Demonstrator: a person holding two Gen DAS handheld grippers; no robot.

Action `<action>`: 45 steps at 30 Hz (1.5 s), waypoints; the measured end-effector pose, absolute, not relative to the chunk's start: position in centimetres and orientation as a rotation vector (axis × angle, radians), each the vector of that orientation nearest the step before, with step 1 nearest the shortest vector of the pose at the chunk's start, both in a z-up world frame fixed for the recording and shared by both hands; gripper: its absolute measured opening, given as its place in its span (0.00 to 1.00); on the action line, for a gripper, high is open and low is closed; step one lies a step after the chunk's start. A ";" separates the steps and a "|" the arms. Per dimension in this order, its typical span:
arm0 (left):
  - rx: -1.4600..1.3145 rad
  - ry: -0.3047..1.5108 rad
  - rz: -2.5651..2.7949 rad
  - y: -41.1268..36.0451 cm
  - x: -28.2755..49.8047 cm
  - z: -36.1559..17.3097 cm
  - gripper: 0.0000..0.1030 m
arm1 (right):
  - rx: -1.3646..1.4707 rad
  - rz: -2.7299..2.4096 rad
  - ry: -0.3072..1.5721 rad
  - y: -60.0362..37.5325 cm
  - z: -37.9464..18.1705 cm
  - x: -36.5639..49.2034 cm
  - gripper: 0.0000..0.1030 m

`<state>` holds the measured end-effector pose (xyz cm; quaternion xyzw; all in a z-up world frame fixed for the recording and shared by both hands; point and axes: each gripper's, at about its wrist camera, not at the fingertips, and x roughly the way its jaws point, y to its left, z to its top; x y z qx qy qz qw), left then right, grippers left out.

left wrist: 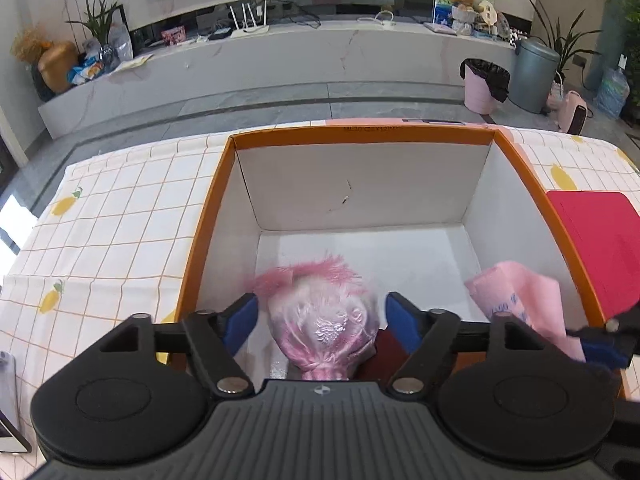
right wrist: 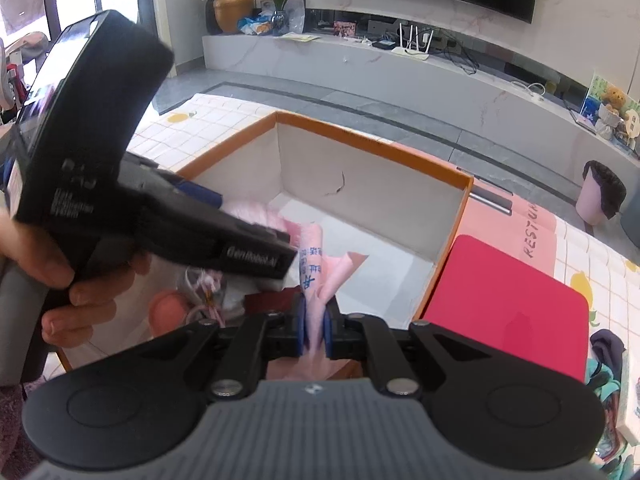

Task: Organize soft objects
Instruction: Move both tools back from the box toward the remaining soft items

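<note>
Starting at the left, your left gripper (left wrist: 322,326) stood wide open over the orange-rimmed box (left wrist: 208,208), its blue pads clear on either side of the pink plush toy (left wrist: 324,320) lying on the near floor of the box. To the right, your right gripper (right wrist: 315,330) was clamped on a pink printed bag (right wrist: 320,276), held inside the box beside the red mat (right wrist: 508,312).
</note>
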<state>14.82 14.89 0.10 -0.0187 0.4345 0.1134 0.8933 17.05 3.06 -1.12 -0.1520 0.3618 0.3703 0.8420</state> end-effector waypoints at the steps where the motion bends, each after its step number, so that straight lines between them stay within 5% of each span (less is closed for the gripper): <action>1: -0.046 0.896 0.236 15.0 14.8 0.2 0.86 | -0.324 0.781 0.760 3.0 -1.1 17.0 0.07; 22: -0.218 0.893 0.188 17.6 10.7 2.4 0.87 | -0.450 0.785 0.802 3.5 -1.5 14.7 0.10; 26: -0.226 0.881 0.189 17.8 10.3 2.5 0.87 | -0.507 0.782 0.816 3.9 -2.1 14.5 0.31; 31: -0.208 0.888 0.193 17.6 10.0 2.4 0.87 | -0.538 0.791 0.812 4.2 -2.2 13.8 0.42; 37: -0.190 0.886 0.192 17.2 9.2 2.2 0.87 | -0.555 0.780 0.796 4.2 -2.1 13.3 0.75; 45: -0.159 0.865 0.219 16.3 9.0 3.1 0.87 | -0.515 0.819 0.768 4.6 -1.0 12.7 0.91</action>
